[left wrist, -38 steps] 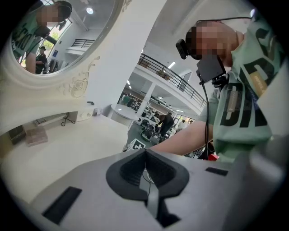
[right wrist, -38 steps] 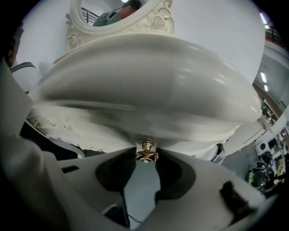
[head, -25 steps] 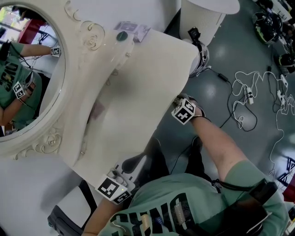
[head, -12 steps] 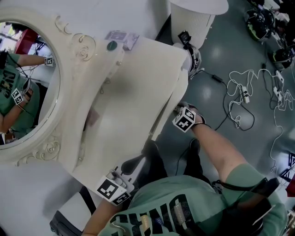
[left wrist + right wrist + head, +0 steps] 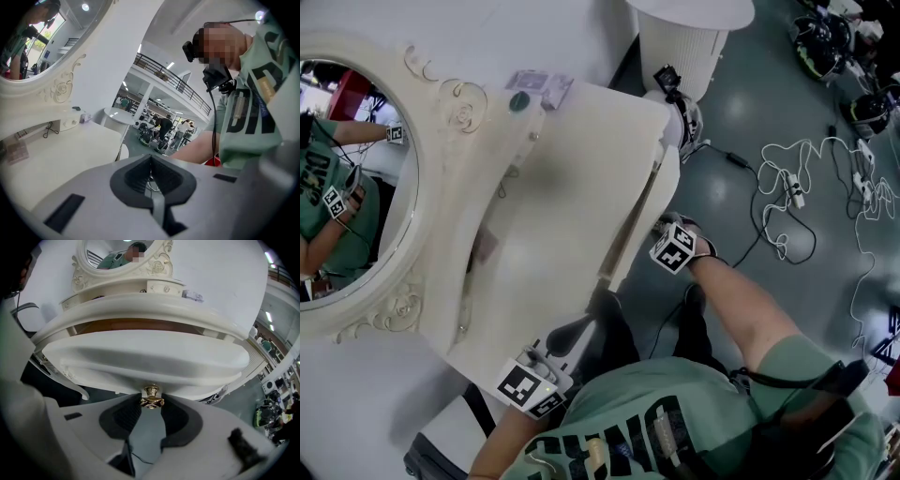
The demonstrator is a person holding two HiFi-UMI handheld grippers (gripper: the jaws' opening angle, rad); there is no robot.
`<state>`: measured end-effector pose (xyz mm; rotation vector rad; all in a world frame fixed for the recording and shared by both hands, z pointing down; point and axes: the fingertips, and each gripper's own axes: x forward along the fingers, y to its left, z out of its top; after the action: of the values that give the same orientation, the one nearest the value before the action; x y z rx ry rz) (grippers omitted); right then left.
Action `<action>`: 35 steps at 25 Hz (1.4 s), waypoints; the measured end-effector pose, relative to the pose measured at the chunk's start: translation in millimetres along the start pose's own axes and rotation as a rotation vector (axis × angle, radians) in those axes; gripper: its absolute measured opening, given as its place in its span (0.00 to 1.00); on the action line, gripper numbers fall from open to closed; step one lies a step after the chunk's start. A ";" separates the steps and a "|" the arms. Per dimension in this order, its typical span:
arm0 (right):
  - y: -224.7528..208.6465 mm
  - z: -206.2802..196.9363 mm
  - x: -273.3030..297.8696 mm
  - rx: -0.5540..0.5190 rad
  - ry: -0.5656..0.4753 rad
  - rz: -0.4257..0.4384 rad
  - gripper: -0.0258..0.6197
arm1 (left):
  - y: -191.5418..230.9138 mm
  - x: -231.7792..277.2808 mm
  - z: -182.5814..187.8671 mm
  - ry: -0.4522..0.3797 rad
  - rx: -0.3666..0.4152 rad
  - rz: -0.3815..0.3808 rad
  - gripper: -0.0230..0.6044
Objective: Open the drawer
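Pulled-out drawer (image 5: 645,217) narrows the way past the dressing table (image 5: 567,192)
Drawer and the person's legs (image 5: 614,328) fill the space below the top; cables (image 5: 792,187) and a white basket (image 5: 689,42) clutter the floor beyond.

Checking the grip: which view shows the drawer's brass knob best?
The right gripper view: the brass knob sits clamped between the right gripper's fingers. The head view hides it under that gripper; the left gripper view misses it.

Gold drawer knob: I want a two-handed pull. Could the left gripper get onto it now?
Probably not: the right gripper is clamped on the gold knob, covering both sides, leaving the left gripper no hold.
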<state>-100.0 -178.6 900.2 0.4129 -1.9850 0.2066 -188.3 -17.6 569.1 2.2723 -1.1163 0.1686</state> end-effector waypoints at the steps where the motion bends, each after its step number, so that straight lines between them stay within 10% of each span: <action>1: -0.4 -1.4 -0.7 0.000 0.001 -0.002 0.25 | -0.6 0.6 0.5 0.000 0.002 0.000 0.05; 35: -2.4 -38.9 -19.9 0.021 -0.001 -0.012 0.25 | -21.3 21.5 5.5 0.010 0.025 -0.050 0.05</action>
<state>-58.6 -164.3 899.1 0.4383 -1.9824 0.2203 -159.2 -25.2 562.6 2.3166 -1.0564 0.1743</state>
